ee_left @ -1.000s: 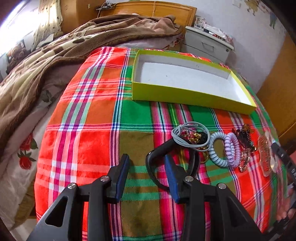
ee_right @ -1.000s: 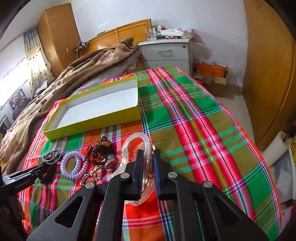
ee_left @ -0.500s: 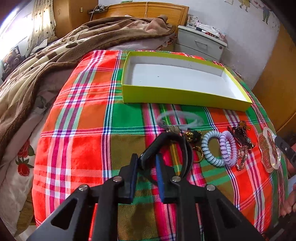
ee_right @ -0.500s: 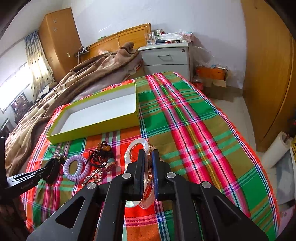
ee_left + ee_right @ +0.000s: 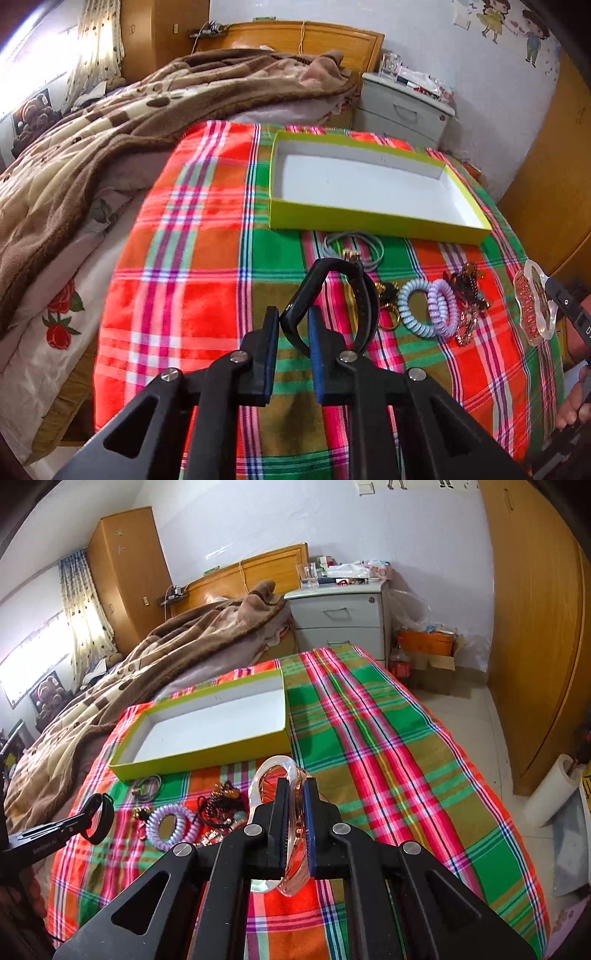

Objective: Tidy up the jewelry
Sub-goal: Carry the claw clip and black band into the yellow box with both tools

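We see pale walls (image 5: 424, 535), a wooden wardrobe (image 5: 535, 627), a grey nightstand (image 5: 340, 620) and a bright curtained window (image 5: 40, 653).

Daylight pours in from a window (image 5: 33, 657) at the far left, blown out to white behind the curtain (image 5: 98, 48). The room is bright and evenly lit, with soft, faint shadows. The checked cloth (image 5: 199, 258) looks oversaturated. Both views bulge like a fisheye, with dark corners. The box (image 5: 369, 218) is slightly smeared by motion blur in the left view.
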`<state>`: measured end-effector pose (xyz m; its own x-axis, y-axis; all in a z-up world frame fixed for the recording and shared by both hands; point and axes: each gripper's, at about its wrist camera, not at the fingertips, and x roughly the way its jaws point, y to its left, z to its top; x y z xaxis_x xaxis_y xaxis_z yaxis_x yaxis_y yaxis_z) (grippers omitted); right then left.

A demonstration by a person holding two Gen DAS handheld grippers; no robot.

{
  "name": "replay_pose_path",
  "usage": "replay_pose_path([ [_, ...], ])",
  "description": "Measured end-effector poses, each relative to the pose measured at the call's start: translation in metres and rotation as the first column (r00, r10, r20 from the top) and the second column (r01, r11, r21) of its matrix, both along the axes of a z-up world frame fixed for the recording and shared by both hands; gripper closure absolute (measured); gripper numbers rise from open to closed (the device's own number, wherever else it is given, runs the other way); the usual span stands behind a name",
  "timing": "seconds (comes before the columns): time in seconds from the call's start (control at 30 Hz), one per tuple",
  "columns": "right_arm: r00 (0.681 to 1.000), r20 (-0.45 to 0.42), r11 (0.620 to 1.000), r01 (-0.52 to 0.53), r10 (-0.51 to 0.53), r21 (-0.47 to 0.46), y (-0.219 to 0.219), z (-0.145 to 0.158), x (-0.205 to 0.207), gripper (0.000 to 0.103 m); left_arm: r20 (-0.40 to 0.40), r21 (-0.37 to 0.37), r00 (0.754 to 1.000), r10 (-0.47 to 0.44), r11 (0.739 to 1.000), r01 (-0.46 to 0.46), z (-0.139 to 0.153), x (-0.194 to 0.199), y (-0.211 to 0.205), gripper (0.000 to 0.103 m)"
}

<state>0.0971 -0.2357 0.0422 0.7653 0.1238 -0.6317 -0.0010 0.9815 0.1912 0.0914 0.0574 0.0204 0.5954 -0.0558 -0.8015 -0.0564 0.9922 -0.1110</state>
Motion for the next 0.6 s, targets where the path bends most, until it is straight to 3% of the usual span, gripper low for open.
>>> replay_pose_path([
  [0.27,0.999,0.032,0.999,-0.033,0.033,-0.01,0.009,0.019,0.015,0.095,0.027,-0.006,1.0,0.004,1.0,-0.003,0.017,0.011,0.008,0.087],
  [0.6,0.994,0.034,0.995,-0.102,0.103,-0.023,0.026,0.04,0.073,0.095,0.059,-0.02,0.998,0.003,1.0,-0.002,0.038,0.055,0.016,0.086],
])
